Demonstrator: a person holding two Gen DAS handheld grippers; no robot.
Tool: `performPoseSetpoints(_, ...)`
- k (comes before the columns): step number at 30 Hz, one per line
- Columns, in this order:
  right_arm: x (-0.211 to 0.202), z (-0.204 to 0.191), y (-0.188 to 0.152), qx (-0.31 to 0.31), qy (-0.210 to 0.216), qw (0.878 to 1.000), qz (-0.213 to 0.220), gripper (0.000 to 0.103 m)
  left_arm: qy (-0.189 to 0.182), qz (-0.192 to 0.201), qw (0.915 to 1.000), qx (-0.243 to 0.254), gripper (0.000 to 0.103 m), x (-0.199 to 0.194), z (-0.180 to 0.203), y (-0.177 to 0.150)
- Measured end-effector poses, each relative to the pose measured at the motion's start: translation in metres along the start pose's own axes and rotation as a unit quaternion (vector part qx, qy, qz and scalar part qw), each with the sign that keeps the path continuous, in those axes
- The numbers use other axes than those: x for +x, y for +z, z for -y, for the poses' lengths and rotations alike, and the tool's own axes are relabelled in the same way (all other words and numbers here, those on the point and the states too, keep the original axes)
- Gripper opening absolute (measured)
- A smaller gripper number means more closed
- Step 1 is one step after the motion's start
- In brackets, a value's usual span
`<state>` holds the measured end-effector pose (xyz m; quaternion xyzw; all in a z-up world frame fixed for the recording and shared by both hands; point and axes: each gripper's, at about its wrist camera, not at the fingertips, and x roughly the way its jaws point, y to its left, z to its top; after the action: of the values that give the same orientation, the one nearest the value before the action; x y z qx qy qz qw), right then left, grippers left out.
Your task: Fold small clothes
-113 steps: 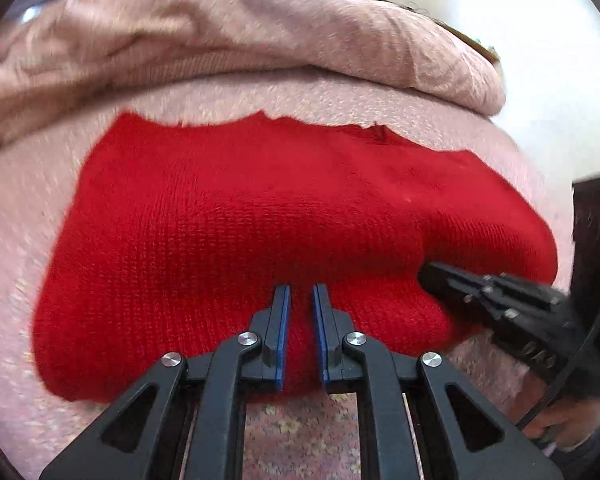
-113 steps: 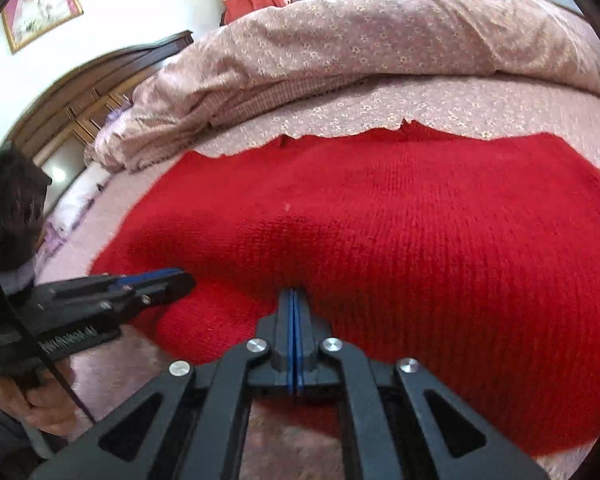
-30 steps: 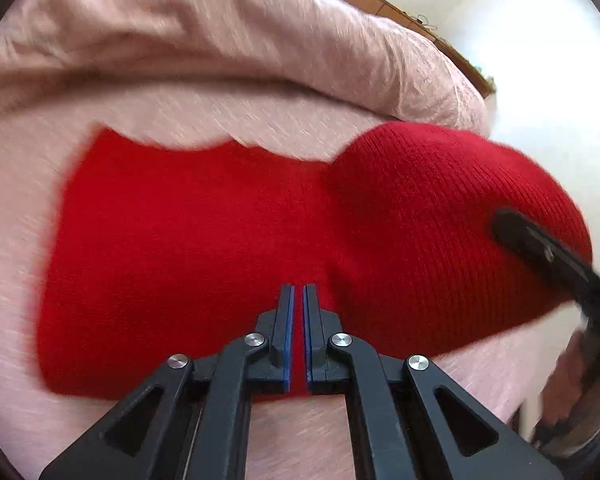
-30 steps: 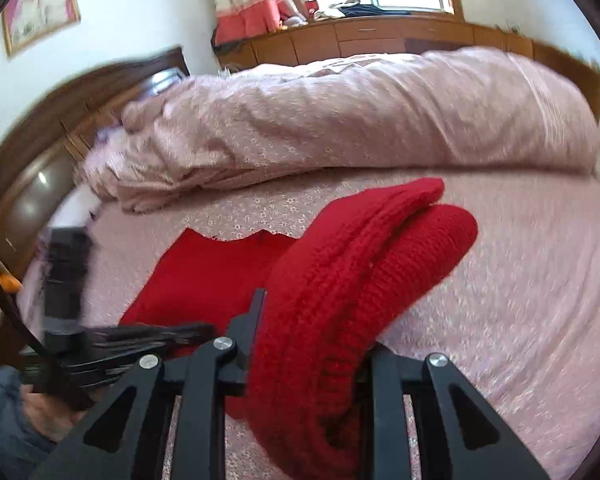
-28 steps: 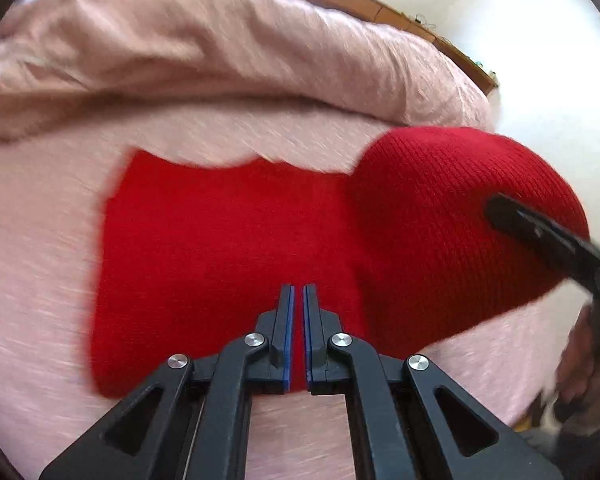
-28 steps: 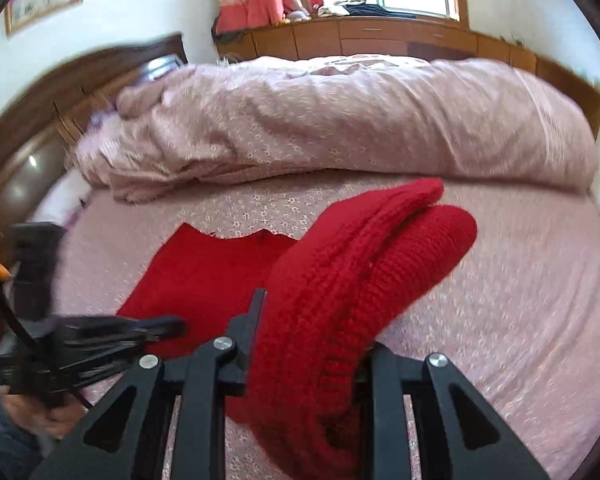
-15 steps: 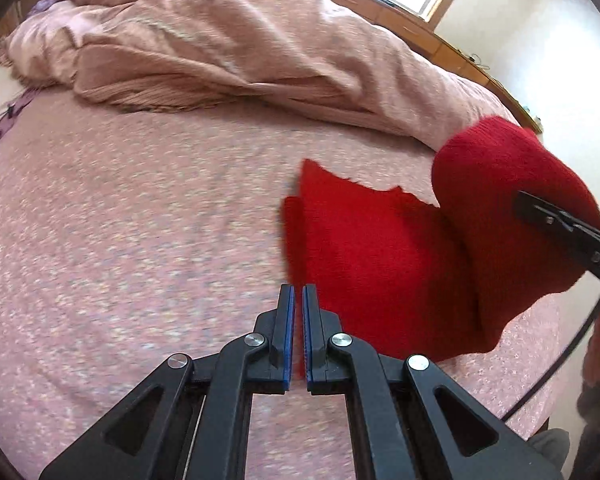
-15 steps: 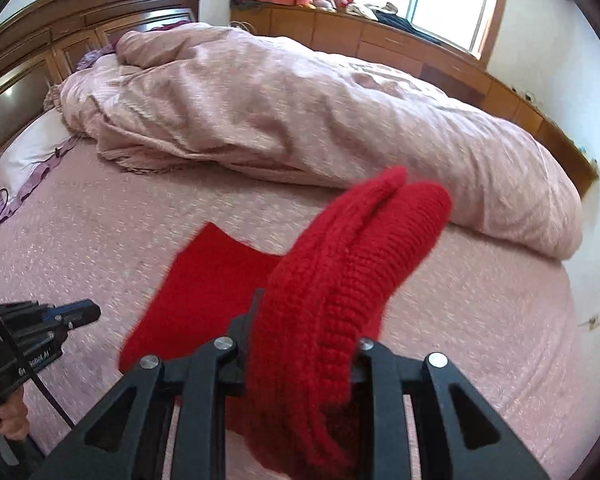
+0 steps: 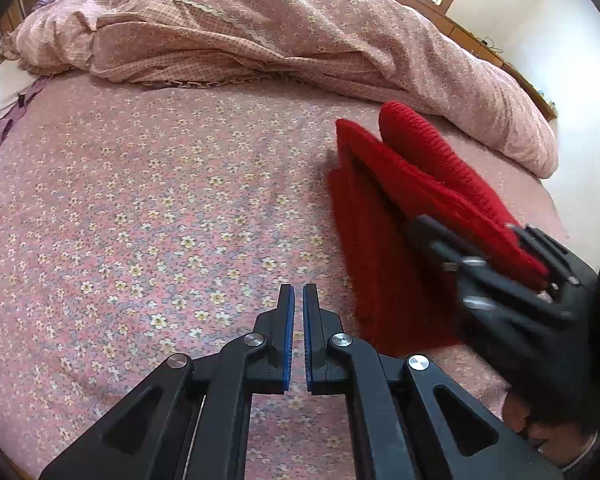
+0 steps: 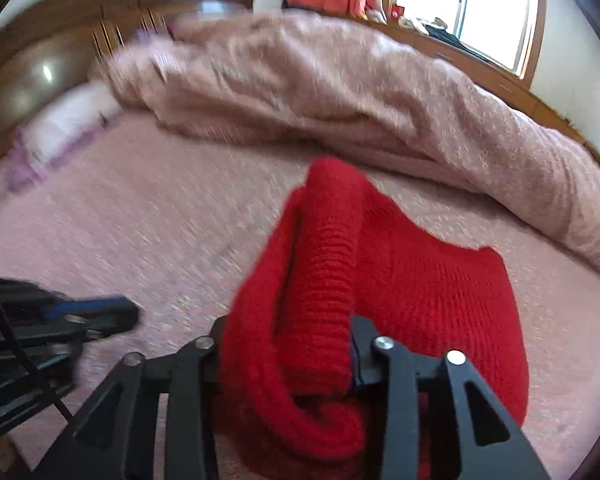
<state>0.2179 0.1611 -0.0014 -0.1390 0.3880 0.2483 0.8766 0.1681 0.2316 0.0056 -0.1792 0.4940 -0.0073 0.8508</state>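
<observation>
We have swung the red knit [image 10: 440, 280] over itself; right hand-held gripper [image 10: 288, 360] opening around its bunched edge (left hand-held gripper [image 9: 296, 336] pressed together, empty); flattening remains.

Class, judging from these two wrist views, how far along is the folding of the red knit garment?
Done: the red knit garment is already doubled over on the flowered bedsheet. In hand: the right gripper has the thick fold between its opening jaws; the left gripper is shut and empty. Left: letting go and flattening the bundle.
</observation>
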Motion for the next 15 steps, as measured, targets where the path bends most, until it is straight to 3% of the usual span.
performPoseSetpoints(2,-0.022,0.020,0.000,0.035,0.069,0.997,0.031,0.071,-0.010,0.002,0.9999,0.000,0.006,-0.003,0.003,0.002)
performPoseSetpoints(4,-0.047,0.045,-0.005,0.076,0.119,0.988,0.057,0.079,-0.016,0.006,0.9998,-0.003,0.011,-0.004,0.007,0.004)
performPoseSetpoints(7,-0.079,0.071,-0.018,0.100,0.133,0.982,0.089,0.081,-0.038,0.007,0.9991,-0.015,0.018,-0.006,0.011,0.006)
performPoseSetpoints(9,-0.093,0.086,-0.032,0.097,0.111,0.984,0.099,0.082,-0.064,0.006,0.9973,-0.035,0.025,-0.008,0.012,0.005)
performPoseSetpoints(11,-0.100,0.100,-0.049,0.087,0.076,0.988,0.099,0.083,-0.104,0.003,0.9928,-0.060,0.042,-0.010,0.011,0.004)
performPoseSetpoints(14,-0.104,0.114,-0.086,0.055,0.021,0.994,0.088,0.083,-0.162,-0.003,0.9813,-0.104,0.052,-0.011,0.009,-0.001)
performPoseSetpoints(15,-0.103,0.117,-0.103,0.045,0.006,0.996,0.083,0.083,-0.191,-0.008,0.9738,-0.123,0.053,-0.009,0.008,-0.002)
